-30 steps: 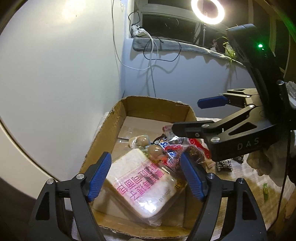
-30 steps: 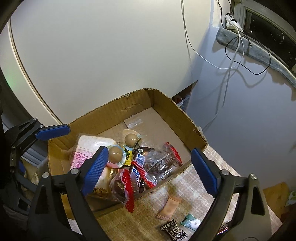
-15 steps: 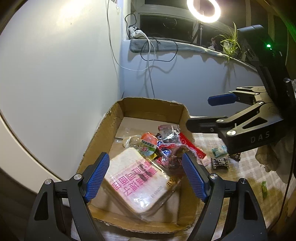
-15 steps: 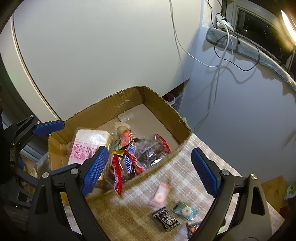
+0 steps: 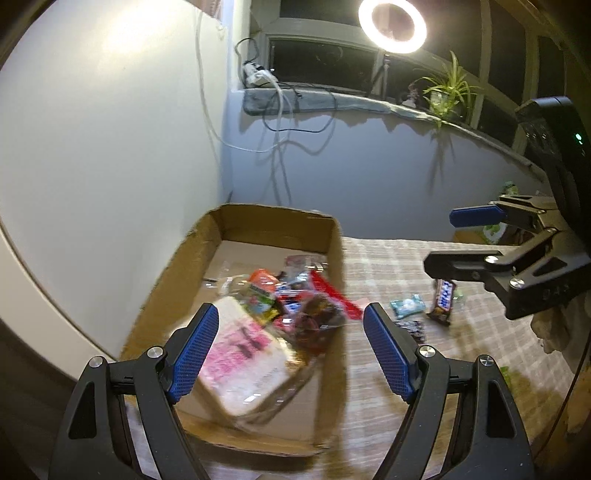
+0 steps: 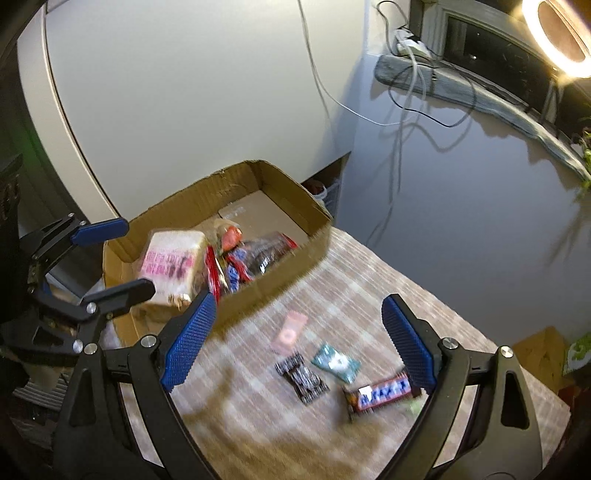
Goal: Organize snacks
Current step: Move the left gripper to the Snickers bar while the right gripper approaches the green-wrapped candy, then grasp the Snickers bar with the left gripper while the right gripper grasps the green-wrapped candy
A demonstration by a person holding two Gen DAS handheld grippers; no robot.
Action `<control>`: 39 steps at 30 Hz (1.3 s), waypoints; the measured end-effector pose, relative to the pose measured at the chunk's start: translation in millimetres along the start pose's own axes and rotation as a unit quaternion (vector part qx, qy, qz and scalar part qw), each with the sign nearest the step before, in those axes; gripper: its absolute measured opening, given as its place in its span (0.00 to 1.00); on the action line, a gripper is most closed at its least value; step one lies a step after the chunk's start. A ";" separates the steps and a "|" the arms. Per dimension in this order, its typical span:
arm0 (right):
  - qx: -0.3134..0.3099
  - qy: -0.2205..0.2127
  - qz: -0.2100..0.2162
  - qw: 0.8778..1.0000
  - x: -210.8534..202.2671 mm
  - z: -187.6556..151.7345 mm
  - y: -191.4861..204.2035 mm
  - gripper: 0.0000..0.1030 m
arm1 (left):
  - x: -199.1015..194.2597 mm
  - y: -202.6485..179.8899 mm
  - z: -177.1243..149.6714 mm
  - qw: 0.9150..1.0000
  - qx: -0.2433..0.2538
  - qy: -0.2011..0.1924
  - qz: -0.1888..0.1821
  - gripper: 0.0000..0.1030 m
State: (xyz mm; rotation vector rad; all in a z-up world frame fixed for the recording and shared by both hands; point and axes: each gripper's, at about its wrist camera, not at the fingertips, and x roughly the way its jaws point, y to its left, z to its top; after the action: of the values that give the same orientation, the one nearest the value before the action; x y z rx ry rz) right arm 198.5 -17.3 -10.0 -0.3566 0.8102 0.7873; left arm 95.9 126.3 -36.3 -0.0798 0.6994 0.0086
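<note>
Both cameras have drawn back and swung right since the earlier frames, so more checked counter (image 6: 369, 280) and a chocolate bar (image 6: 382, 393) now show. Nearest, the right gripper (image 6: 297, 345) hangs spread over loose snacks on the counter: the bar, its lettering too blurred to read, a teal packet (image 6: 336, 363), a black patterned packet (image 6: 303, 376) and a pink packet (image 6: 290, 330). The left gripper (image 5: 291, 354) is also spread, empty, over the box (image 5: 332, 236). Inside lie a bread pack (image 5: 243, 365) with smeared pink print, unreadable, and a heap of wrappers (image 5: 295, 302) blurred together. Beyond, cables (image 5: 280, 110) hang from a sill under a ring light (image 5: 392, 26).
</note>
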 end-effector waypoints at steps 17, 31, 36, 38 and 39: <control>0.089 0.028 -0.046 0.995 -52.4 -133.8 -50.8 0.90 | -7.6 -53.9 -11.7 0.999 0.032 -0.007 -0.040 0.79; 0.116 0.013 -0.066 0.991 -94.2 -208.1 -32.7 0.90 | -8.8 -116.6 -33.0 0.992 0.075 0.008 -0.100 0.71; 0.126 0.028 -0.057 0.990 -77.5 -217.9 -25.8 0.87 | 16.4 -133.2 -28.5 0.988 0.089 0.031 -0.124 0.59; 0.140 0.033 -0.047 0.989 -69.1 -219.4 -27.5 0.73 | 27.4 -136.8 -25.4 0.986 0.093 0.041 -0.133 0.56; 0.149 0.037 -0.040 0.987 -64.8 -219.8 -28.8 0.71 | 32.6 -138.0 -23.9 0.986 0.093 0.044 -0.133 0.56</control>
State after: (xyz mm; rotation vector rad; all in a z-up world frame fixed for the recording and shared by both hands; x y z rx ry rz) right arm 80.0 -191.7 -104.3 -0.1513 0.9619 0.5698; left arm 110.3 -13.8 -65.8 0.0057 0.7711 -0.3180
